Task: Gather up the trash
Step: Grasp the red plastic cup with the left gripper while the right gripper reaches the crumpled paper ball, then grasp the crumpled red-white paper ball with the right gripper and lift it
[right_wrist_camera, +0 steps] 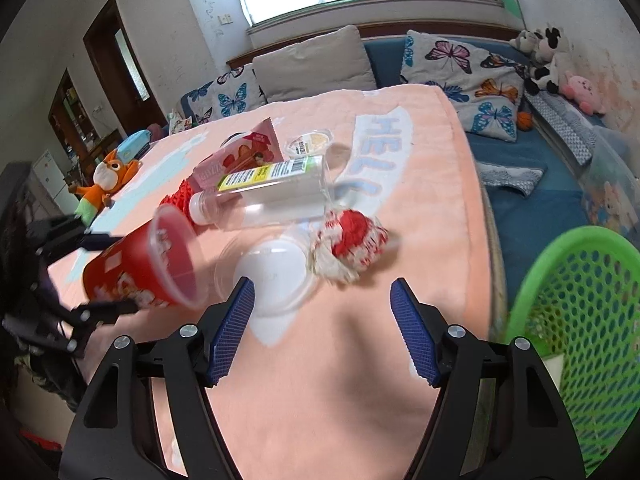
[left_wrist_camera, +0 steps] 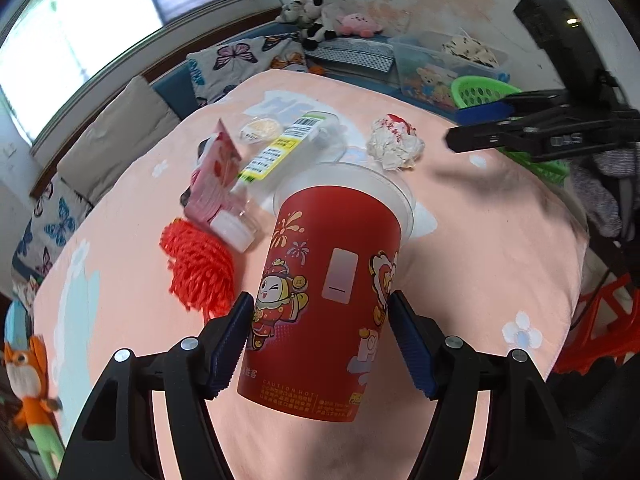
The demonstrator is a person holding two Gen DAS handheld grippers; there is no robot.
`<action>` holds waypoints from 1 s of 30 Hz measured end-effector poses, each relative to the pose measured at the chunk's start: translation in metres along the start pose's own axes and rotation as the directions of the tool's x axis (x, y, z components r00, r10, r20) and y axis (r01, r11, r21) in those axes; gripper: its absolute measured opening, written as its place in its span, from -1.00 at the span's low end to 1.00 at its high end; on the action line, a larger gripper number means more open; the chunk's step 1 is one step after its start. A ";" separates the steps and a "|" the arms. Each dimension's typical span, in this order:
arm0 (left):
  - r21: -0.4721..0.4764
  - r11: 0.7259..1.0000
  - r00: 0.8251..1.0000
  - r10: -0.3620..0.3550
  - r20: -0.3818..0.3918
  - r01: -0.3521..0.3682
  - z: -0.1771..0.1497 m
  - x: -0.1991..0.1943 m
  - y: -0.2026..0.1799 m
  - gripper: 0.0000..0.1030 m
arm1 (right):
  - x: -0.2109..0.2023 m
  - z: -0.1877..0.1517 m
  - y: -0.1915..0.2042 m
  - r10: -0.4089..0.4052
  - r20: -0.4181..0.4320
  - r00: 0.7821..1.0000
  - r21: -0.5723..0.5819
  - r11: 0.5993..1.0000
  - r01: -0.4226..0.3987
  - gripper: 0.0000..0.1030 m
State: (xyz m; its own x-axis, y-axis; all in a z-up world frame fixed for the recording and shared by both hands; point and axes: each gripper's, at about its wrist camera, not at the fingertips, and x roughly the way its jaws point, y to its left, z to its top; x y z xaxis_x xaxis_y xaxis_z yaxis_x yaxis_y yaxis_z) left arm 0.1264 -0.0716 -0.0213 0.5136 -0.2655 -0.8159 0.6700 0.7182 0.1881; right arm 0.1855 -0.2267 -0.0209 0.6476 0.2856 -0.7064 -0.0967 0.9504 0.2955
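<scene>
Two blue-padded black tools work over the peach blanket. Left tool clamps a red printed plastic cup, lifted and tilted, its long axis running away from the camera, clear rim far; "CAUTION HOT" reads near its base. Right tool stands moderately open and empty, just short of a clear domed lid and a crumpled red-and-white wrapper. "HELL" shows on the blanket.

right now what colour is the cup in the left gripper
Red with cartoon prints; the cup shows best in the left wrist view.
</scene>
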 end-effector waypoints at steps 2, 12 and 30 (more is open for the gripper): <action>-0.011 1.000 1.000 -0.003 0.009 0.003 -0.002 -0.004 0.001 0.29 | 0.010 0.005 -0.002 -0.001 -0.005 1.000 0.012 1.000 0.001 0.35; -0.068 0.998 0.999 -0.010 0.037 0.012 0.000 -0.014 0.010 0.29 | 0.049 0.018 -0.016 -0.064 -0.033 0.997 0.101 0.993 0.067 0.35; -0.113 0.992 0.995 -0.048 0.087 0.058 0.027 -0.010 0.000 0.29 | 0.007 0.009 -0.023 -0.043 0.037 0.998 0.115 0.993 0.038 -0.04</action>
State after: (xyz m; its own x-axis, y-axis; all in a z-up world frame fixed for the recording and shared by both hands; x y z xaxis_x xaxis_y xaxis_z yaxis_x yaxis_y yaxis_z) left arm 0.1359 -0.0868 0.0015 0.5255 -0.3549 -0.7732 0.6340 0.7695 0.0777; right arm 0.1997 -0.2477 -0.0269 0.6785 0.2399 -0.6943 0.0157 0.9402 0.3402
